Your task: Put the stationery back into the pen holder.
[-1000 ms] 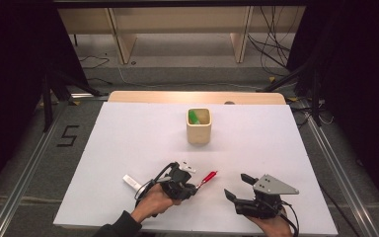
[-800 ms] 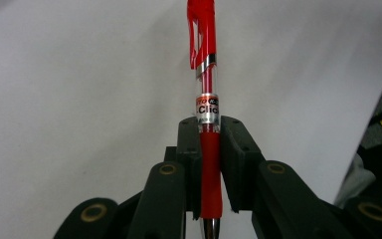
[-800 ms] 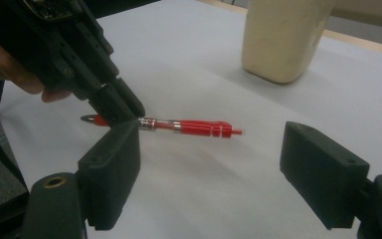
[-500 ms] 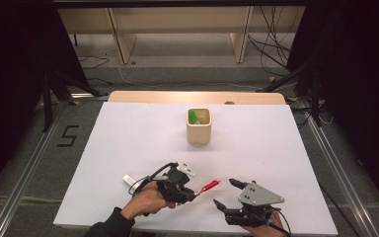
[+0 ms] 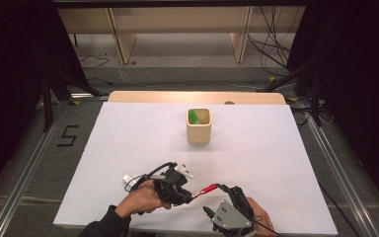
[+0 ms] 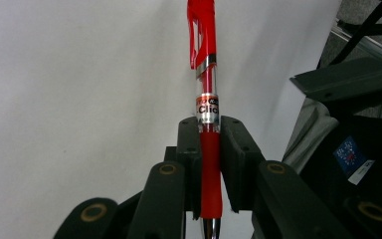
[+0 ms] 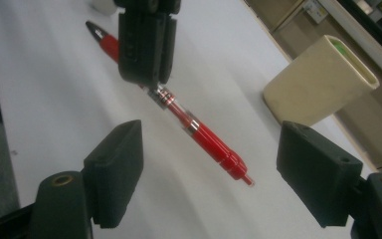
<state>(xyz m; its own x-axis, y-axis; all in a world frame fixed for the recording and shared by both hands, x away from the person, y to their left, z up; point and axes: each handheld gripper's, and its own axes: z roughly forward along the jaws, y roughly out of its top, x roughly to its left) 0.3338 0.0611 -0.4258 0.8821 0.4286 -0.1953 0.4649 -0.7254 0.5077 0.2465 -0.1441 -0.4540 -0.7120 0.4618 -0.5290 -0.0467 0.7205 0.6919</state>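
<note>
A red click pen (image 5: 205, 190) (image 6: 206, 99) hangs above the front of the white table (image 5: 128, 133). My left gripper (image 5: 191, 195) (image 6: 211, 139) is shut on its rubber grip. In the right gripper view the pen (image 7: 214, 142) slants down from the left gripper (image 7: 146, 45), and its clicker end lies between the jaws of my right gripper (image 7: 209, 164) (image 5: 216, 198). Those jaws stand open and wide of the pen without touching it; they have just closed a little. A beige square cup (image 5: 199, 129) (image 7: 318, 79) with something green (image 5: 193, 117) inside stands mid-table.
A small white object (image 5: 128, 177) lies on the table behind my left hand. A wooden strip (image 5: 197, 97) runs along the table's far edge. Dark floor with rails and cables surrounds the table.
My right gripper has moved left and forward toward the pen, so its jaws now flank the pen's clicker end. The left gripper with the pen has risen slightly.
</note>
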